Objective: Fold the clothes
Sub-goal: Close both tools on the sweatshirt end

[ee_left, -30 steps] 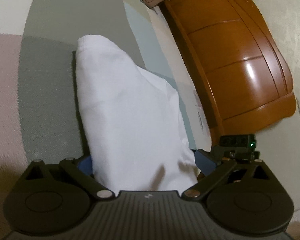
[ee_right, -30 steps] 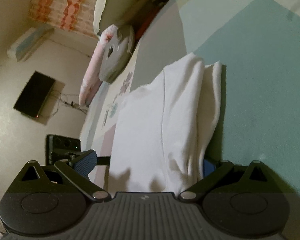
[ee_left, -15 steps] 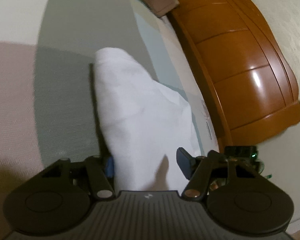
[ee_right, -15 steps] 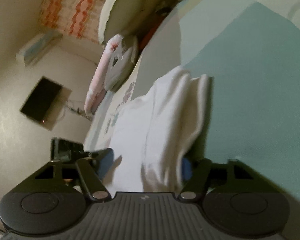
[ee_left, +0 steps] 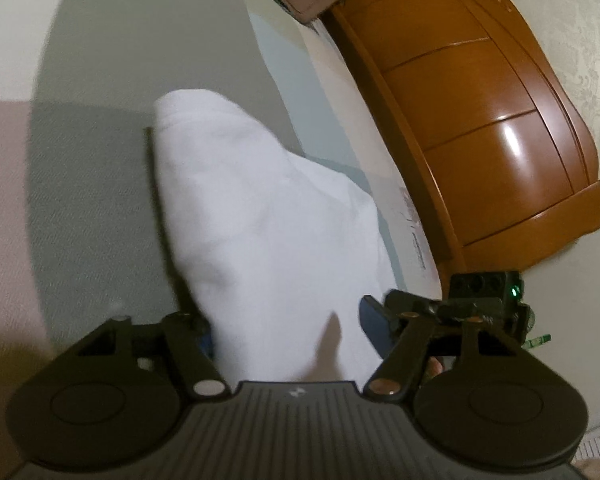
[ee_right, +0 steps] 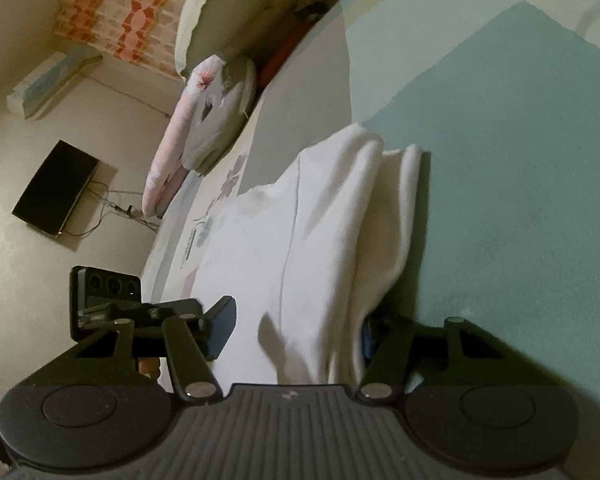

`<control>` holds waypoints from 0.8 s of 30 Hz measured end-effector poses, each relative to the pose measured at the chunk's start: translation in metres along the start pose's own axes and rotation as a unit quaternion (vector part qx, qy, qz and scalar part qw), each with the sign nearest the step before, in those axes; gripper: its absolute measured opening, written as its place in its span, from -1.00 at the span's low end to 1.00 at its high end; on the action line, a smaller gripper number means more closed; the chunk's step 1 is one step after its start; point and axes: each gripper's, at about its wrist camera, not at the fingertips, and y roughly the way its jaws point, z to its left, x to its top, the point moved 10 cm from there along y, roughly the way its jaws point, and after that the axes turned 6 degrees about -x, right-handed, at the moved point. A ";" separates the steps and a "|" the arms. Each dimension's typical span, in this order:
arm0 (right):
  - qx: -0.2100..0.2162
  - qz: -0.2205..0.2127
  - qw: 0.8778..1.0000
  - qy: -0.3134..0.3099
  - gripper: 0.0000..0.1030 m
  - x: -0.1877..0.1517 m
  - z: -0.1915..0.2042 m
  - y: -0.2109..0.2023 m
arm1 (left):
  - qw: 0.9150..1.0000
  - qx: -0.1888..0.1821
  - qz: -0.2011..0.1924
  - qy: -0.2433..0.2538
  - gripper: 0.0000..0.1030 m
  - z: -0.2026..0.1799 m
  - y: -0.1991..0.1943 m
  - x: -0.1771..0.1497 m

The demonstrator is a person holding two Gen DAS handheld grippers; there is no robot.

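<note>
A folded white garment [ee_left: 268, 216] lies on the bedspread [ee_left: 84, 208] and runs away from me. Its near end sits between the jaws of my left gripper [ee_left: 288, 326], and both blue pads press on its sides. In the right wrist view the same white garment [ee_right: 320, 232] shows stacked folds along its right side. My right gripper [ee_right: 296, 324] has that near end between its jaws, which are closing. Its left pad touches the cloth edge and its right pad is half hidden behind the folds.
A glossy wooden headboard [ee_left: 480, 128] curves along the right in the left wrist view. Pillows [ee_right: 212, 112] are piled at the bed's far end. A black box [ee_right: 56, 188] with cables sits against the pale surface on the left. Beside each gripper shows a black unit [ee_left: 484, 292].
Both grippers' jaws have come in from wide open onto the sides of the garment's near end. The garment's near end is drawn narrower between them. Neither hand has shifted much.
</note>
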 end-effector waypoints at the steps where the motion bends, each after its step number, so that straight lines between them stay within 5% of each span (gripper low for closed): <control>1: 0.001 -0.003 1.000 -0.004 0.25 -0.003 0.000 -0.002 | 1.000 -0.003 -0.005 0.000 0.20 0.001 -0.003 -0.002; 8: -0.030 -0.015 0.999 -0.011 -0.30 0.002 -0.008 0.007 | 0.999 0.023 -0.013 0.020 0.05 -0.002 -0.003 0.002; 12: -0.060 -0.028 0.998 -0.023 -0.30 -0.001 -0.006 0.006 | 0.998 0.055 -0.020 0.010 -0.25 -0.008 0.009 -0.001; 18: -0.142 -0.053 0.985 -0.086 -0.25 -0.007 0.014 0.005 | 0.996 0.087 -0.008 0.021 -0.29 -0.021 0.014 -0.003; 24: -0.186 -0.061 0.971 -0.138 -0.26 -0.007 0.030 -0.001 | 0.997 0.073 -0.011 0.033 -0.30 -0.038 0.009 -0.001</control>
